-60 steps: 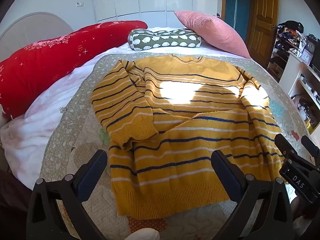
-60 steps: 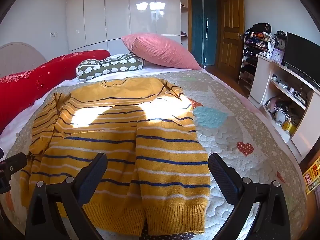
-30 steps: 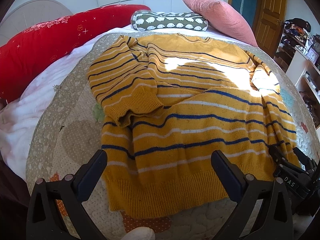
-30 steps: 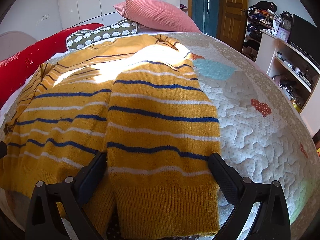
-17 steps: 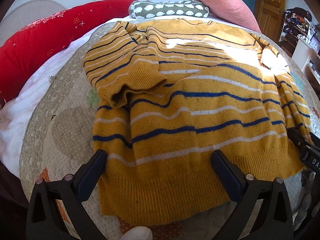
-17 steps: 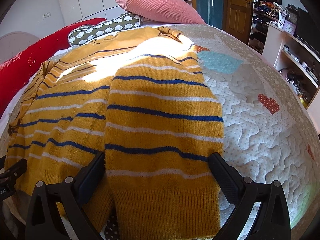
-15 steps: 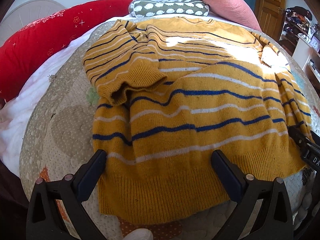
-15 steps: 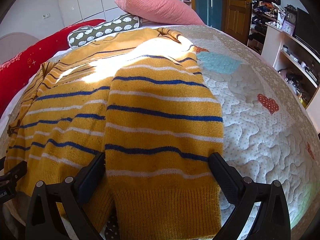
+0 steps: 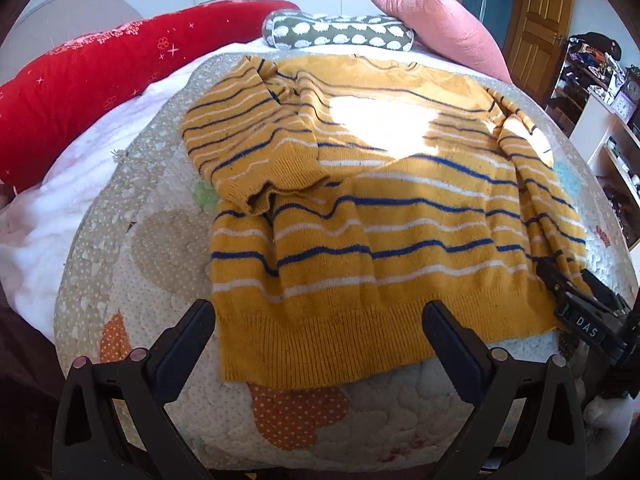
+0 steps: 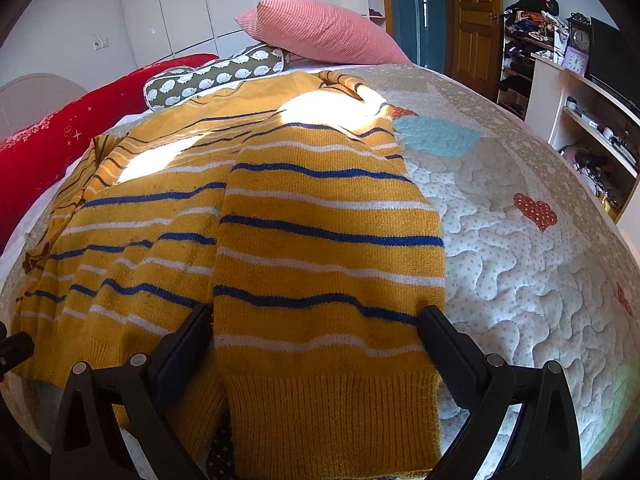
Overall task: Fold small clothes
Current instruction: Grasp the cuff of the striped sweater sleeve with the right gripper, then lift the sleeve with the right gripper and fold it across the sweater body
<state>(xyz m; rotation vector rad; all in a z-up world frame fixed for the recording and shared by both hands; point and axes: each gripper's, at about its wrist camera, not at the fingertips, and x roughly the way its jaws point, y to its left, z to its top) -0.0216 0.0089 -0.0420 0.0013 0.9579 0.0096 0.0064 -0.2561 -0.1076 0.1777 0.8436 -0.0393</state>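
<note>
A mustard-yellow sweater (image 9: 384, 216) with blue and white stripes lies spread on a quilted bedspread (image 9: 168, 248), its neckline toward the pillows and its ribbed hem toward the cameras. One sleeve (image 9: 256, 152) is folded across the chest, its cuff resting on the body of the garment. The other sleeve (image 10: 328, 240) lies straight along the sweater's edge, cuff at the hem end. The left gripper (image 9: 320, 344) stands with its jaws wide apart, level with the hem, holding nothing. The right gripper (image 10: 316, 348) is likewise spread wide, one finger on each side of that sleeve just above the cuff; whether the fingers press the fabric cannot be determined. A red bolster (image 9: 100, 84), a green patterned cushion (image 9: 340, 34) and a pink pillow (image 9: 440, 36) lie beyond the sweater.
</note>
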